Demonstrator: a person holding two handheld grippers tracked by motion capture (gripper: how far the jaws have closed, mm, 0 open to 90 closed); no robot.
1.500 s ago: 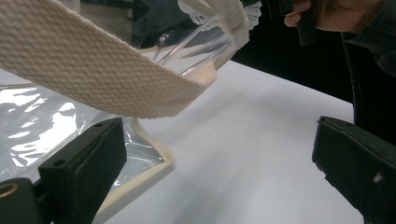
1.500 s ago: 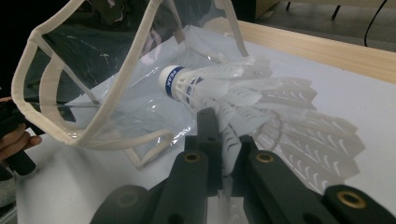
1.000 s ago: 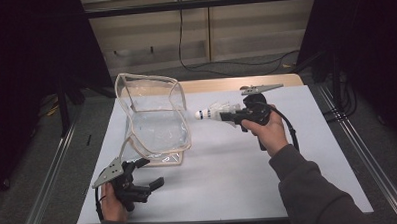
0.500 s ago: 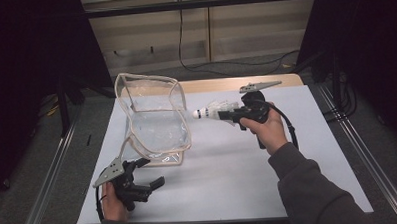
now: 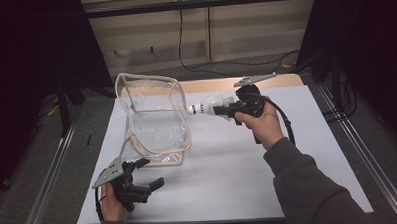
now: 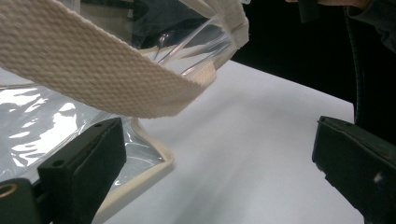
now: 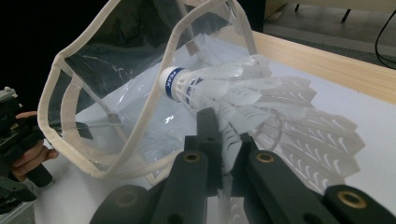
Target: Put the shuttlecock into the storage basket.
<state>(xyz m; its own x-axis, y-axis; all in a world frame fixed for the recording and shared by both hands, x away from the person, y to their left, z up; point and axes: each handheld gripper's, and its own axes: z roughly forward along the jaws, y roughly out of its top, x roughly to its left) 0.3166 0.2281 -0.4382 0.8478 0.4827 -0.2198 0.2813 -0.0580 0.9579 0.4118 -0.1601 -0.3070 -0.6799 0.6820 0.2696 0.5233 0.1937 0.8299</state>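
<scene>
Right gripper: clamped on shuttlecock skirt, cork aimed at bag mouth, outside rim | Bag: upright, table left half | Left gripper: wide open, empty, near front-left corner beside bag base | Progress: pickup done; insertion and release pending.

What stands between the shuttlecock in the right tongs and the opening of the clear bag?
Nothing visible. The right tongs hold the shuttlecock by its feathers, its cork tip at the clear bag's cloth-trimmed rim. The opening gapes toward it. The left tongs are open, beside the bag's base.
</scene>
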